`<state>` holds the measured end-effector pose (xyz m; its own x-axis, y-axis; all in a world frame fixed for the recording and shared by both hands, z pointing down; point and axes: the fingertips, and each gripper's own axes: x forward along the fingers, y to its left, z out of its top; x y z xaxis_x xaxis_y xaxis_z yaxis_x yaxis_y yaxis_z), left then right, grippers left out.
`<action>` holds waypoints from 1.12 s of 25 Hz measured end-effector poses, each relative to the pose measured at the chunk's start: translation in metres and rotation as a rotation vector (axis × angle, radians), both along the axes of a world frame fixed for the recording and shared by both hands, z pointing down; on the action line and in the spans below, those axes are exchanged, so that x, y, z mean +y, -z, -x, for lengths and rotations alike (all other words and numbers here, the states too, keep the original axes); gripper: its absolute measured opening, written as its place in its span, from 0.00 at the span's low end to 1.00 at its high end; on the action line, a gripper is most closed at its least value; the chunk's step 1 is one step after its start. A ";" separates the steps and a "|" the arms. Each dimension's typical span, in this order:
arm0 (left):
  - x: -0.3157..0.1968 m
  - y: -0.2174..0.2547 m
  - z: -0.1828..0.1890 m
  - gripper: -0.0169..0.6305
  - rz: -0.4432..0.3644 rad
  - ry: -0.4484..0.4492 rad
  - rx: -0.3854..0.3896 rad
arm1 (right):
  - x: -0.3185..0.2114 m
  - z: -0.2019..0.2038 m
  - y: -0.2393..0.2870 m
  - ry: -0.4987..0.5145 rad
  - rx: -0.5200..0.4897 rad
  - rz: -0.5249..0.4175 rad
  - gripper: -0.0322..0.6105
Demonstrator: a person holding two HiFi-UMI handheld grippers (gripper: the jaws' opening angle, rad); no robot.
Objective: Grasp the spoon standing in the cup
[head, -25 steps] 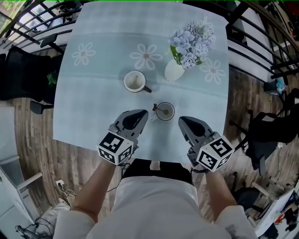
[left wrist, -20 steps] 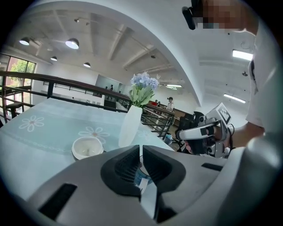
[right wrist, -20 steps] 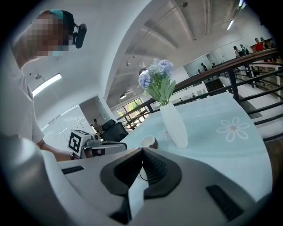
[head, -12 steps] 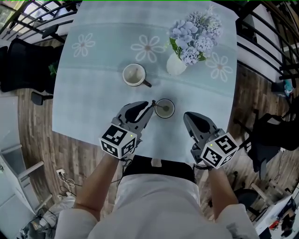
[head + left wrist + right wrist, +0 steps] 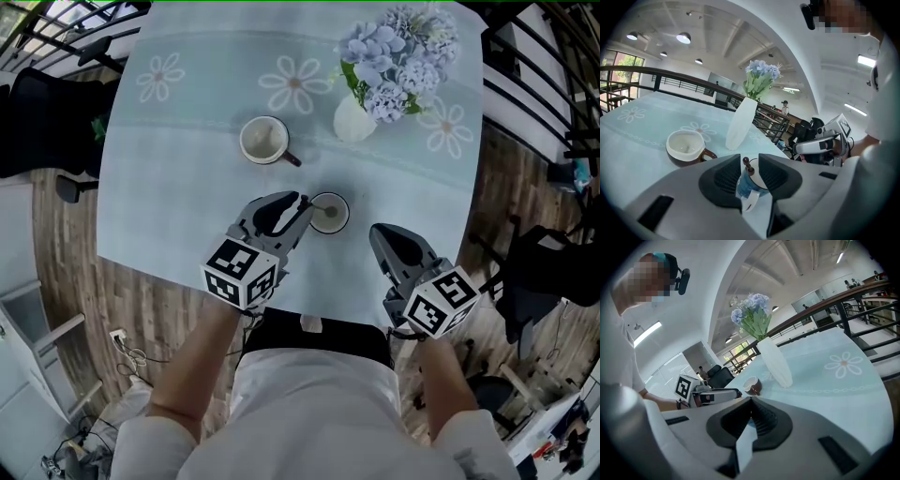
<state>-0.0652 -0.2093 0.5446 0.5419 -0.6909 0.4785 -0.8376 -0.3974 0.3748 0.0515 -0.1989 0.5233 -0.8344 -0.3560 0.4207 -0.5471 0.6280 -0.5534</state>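
A small blue cup (image 5: 330, 213) stands near the front of the pale blue table (image 5: 187, 187). In the left gripper view the cup (image 5: 746, 185) holds a spoon (image 5: 746, 164) whose dark knobbed handle stands upright. My left gripper (image 5: 302, 201) is at the cup's left rim. Its jaws (image 5: 750, 158) have just been opening and now stand open either side of the spoon handle, with a gap on each side. My right gripper (image 5: 378, 233) hangs to the right of the cup, apart from it. Its jaws (image 5: 751, 409) are shut with nothing in them.
A brown mug (image 5: 264, 141) with a white inside stands behind and left of the cup. A white vase (image 5: 352, 122) of blue flowers (image 5: 394, 52) is at the back right. The table's front edge (image 5: 319, 305) runs just under both grippers. Dark railings (image 5: 525, 84) and chairs surround the table.
My left gripper has moved forward and right up to the cup, and its jaws have opened around the spoon handle. The right gripper has stayed beside the cup, still shut.
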 end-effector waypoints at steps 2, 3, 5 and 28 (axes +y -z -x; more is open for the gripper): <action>0.001 -0.005 0.000 0.21 0.015 0.000 0.011 | 0.001 0.001 -0.002 0.007 0.001 0.001 0.08; 0.001 -0.007 0.000 0.21 0.021 0.001 0.015 | 0.001 0.002 -0.004 0.009 0.001 0.003 0.08; 0.001 -0.010 0.000 0.21 0.028 0.002 0.018 | 0.002 0.003 -0.006 0.008 0.002 0.008 0.08; -0.002 0.005 -0.003 0.12 -0.002 -0.010 0.040 | 0.005 0.002 0.008 -0.010 0.023 -0.026 0.08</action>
<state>-0.0625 -0.2112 0.5396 0.5677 -0.6863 0.4546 -0.8178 -0.4070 0.4069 0.0497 -0.1940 0.5148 -0.8211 -0.3749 0.4304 -0.5656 0.6364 -0.5245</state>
